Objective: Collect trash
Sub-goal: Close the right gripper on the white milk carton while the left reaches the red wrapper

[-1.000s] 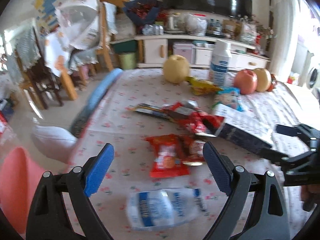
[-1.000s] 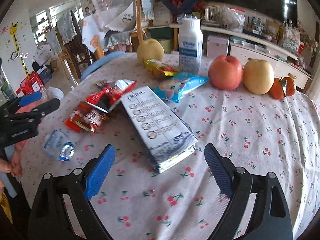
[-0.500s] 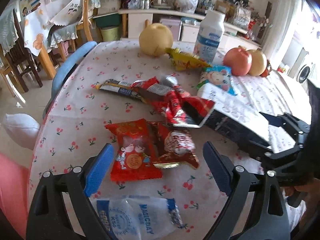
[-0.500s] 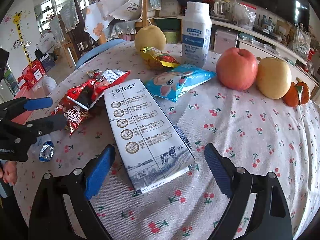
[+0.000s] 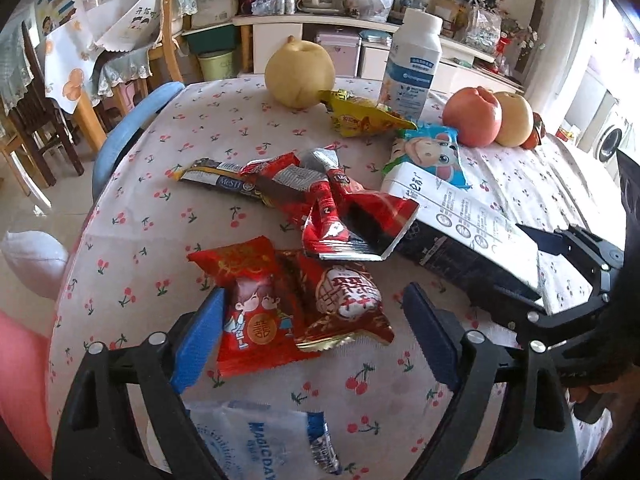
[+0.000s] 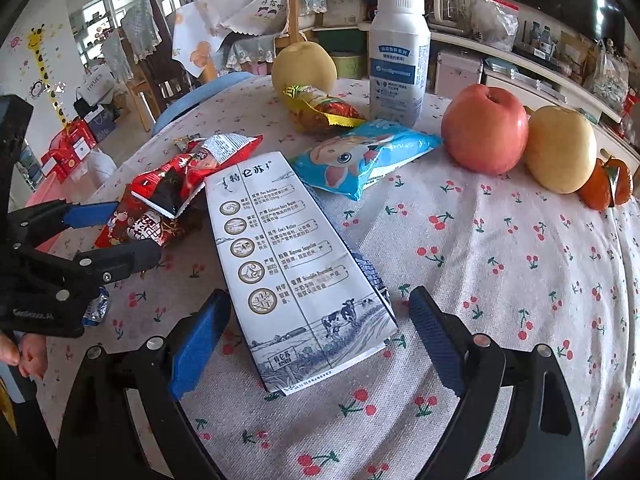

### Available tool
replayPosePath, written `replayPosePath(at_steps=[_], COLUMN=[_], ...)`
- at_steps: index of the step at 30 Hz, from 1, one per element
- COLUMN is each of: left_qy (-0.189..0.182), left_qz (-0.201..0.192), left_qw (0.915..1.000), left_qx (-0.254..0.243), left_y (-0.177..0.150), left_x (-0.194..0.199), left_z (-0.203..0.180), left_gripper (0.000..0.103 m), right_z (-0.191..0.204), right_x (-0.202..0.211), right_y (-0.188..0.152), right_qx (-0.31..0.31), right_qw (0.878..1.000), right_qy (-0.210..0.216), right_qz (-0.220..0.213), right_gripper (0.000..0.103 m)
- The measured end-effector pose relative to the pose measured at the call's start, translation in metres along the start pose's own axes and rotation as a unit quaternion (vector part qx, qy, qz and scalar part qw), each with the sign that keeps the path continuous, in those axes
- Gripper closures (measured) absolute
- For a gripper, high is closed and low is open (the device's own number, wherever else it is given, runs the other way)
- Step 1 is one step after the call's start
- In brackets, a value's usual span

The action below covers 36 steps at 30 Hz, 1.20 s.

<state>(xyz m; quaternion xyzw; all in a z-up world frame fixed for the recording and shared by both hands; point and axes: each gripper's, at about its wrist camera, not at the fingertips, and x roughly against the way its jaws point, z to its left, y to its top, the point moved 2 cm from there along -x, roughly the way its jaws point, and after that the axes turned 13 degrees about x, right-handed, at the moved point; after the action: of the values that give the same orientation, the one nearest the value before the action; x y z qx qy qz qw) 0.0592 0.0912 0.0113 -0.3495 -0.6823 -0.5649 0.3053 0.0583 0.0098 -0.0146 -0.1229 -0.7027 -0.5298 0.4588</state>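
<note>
Trash lies scattered across the bench [image 5: 132, 216], and its cherry-print cloth curves away to a rounded edge along the left of the left wrist view, floor beyond it. Bare cloth opens up at the lower right of the right wrist view, plenty of room there.

Crinkly foil everywhere: two red snack packets [image 5: 288, 308] sit low in the centre of the left wrist view, shiny and puffed, one overlapping the other. Above them a torn red wrapper [image 5: 348, 216] gapes open, dark inside. A flattened milk carton [image 6: 292, 268], smooth printed card, runs down the middle of the right wrist view. A blue pouch [image 6: 364, 156] and a yellow wrapper [image 6: 320, 110] lie behind it, near a white bottle [image 6: 398, 56], standing upright. Round fruit beside them: a red apple [image 6: 484, 130] touching a yellow pear [image 6: 560, 148].

Left hand-held gripper [image 5: 316, 336] straddles the red packets, jaws wide but closing in, blue pads not pressing yet. Right hand-held gripper [image 6: 316, 336] stands wide apart, the carton's near end between the pads, untouched. A clear crumpled plastic bag [image 5: 256, 440] lies at the bottom edge under the left one.
</note>
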Motion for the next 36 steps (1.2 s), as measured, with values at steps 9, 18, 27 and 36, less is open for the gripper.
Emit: replayPosePath(at_steps=[9, 18, 27, 36], left_qy=[0.020, 0.026, 0.038, 0.035], left_qz=[-0.016, -0.013, -0.004, -0.005], left_qw=[0.9990, 0.9985, 0.9988, 0.9990], left_qx=[-0.036, -0.046, -0.029, -0.026], left_y=[-0.002, -0.004, -0.003, -0.008], left_x=[0.002, 0.001, -0.010, -0.012], left_z=[-0.012, -0.014, -0.012, -0.016], left_gripper=[0.023, 0.023, 0.023, 0.046], right_z=[0.000, 0.010, 0.008, 0.017], right_x=[0.002, 0.007, 0.023, 0.014], right_y=[0.000, 0.001, -0.006, -0.011], right_qx=[0.000, 0.043, 0.043, 0.048], right_qw=[1.000, 0.999, 0.998, 0.998], right_qy=[-0.004, -0.031, -0.044, -0.039], right_qz=[-0.005, -0.007, 0.002, 0.018], right_gripper=[0.017, 0.033, 0.035, 0.030])
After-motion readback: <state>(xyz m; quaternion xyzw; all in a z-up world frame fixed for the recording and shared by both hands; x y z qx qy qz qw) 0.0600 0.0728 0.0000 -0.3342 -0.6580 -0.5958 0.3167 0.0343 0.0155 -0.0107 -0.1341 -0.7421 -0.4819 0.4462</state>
